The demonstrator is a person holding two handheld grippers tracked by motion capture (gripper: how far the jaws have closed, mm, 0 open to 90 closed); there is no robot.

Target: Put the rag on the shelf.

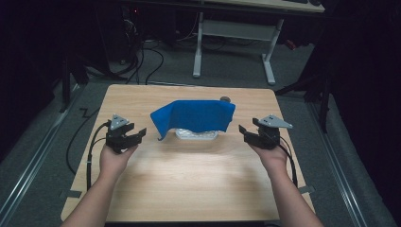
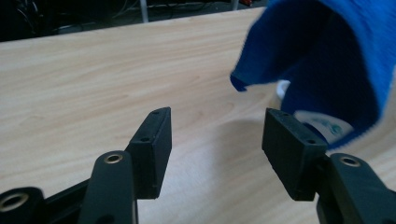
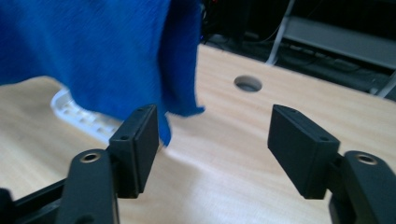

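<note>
A blue cloth (image 1: 194, 117) is draped over a white plastic rack (image 1: 196, 135) near the middle of the wooden table (image 1: 189, 189). The cloth covers the top of the rack like a little tent, and its edges hang down on both sides. The bottom of the rack peeks out under it.

The left gripper (image 1: 134, 135) sits just beside the left edge of the cloth. Its jaws are spread wide and nothing is between them. In the left gripper view a loose corner of the cloth hangs close in front of that gripper (image 2: 217, 135), but it is not touching.

The right gripper (image 1: 244, 133) sits near the right edge of the cloth. Its jaws are spread wide too, with nothing in them. In the right gripper view the cloth hangs just beside 1 jaw of that gripper (image 3: 212, 140).

What could go wrong, as I see it:

- The cloth only rests on the rack. A bump from either gripper could make it slide off
- If 1 gripper grabs and pulls while the other does not, the cloth could drag the light rack along or tip it
- A jaw could catch the rack as well as the cloth, and then both would lift up together
- There is a round hole (image 3: 247, 83) in the table behind the right side. A hanging corner could snag there
</note>
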